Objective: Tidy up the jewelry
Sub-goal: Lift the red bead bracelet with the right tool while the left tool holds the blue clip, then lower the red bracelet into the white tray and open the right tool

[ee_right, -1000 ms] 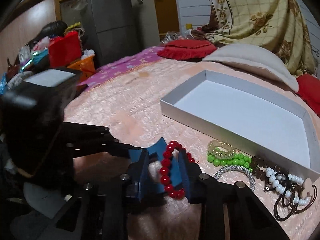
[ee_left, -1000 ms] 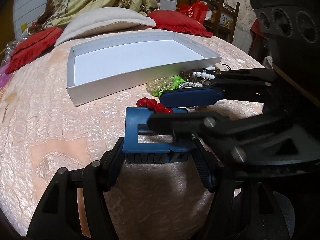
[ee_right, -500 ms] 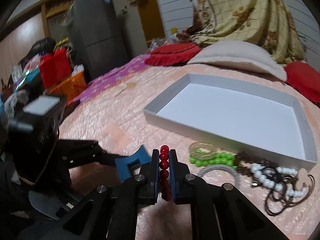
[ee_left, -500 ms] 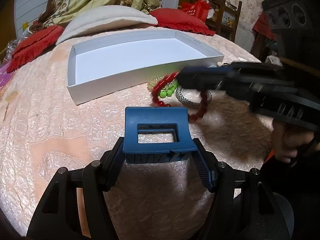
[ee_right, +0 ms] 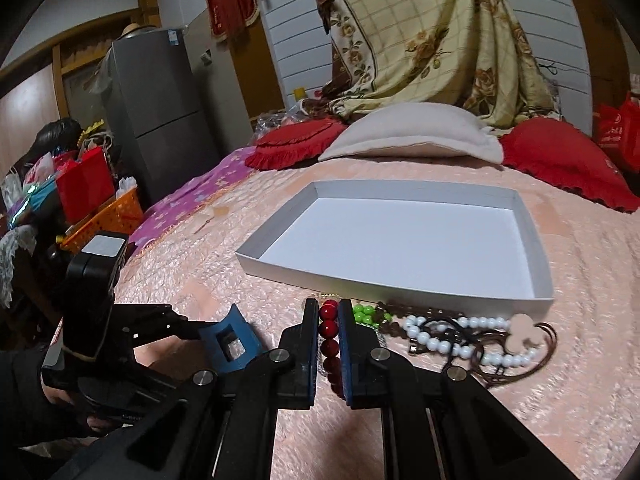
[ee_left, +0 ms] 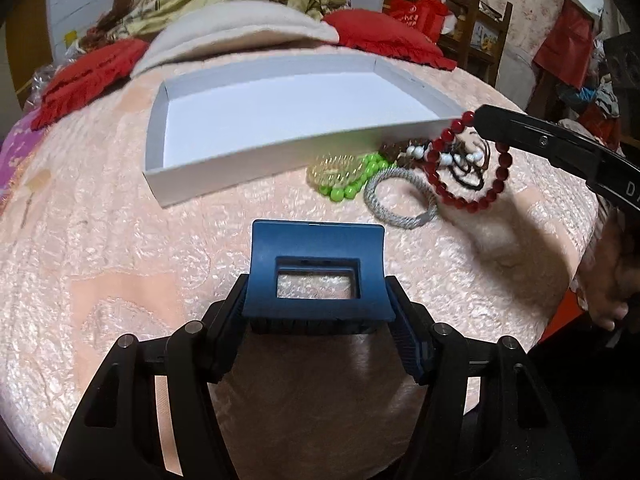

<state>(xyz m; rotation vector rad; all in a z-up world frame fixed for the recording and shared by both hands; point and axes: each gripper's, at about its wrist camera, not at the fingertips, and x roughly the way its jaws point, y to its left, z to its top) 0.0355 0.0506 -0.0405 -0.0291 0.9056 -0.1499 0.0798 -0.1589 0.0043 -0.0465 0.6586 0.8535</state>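
On the peach quilted bedspread (ee_left: pixel 120 264), right gripper (ee_right: pixel 329 334), jaws just closed on the red bead bracelet (ee_left: pixel 468 168), is lifting it off the jewelry pile beside the empty white tray (ee_left: pixel 280 116), ready for placing; left gripper (ee_left: pixel 316 280) is clamping a blue hair claw clip (ee_left: pixel 316 256).

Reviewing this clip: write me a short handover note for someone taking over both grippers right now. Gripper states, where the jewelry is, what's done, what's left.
Right gripper: shut on the red bead bracelet, which hangs in the air over the pile, near the tray's front right corner.
Left gripper: clamped across a blue clip, held over the bedspread in front of the tray.
White tray: nothing in it yet.
On the bedspread by the tray's front wall: green bead bracelet, clear coil band, silver woven bangle, white bead strand, brown cords.
Done: red bracelet picked up.
Left: put it, the clip and everything in the pile into the tray.
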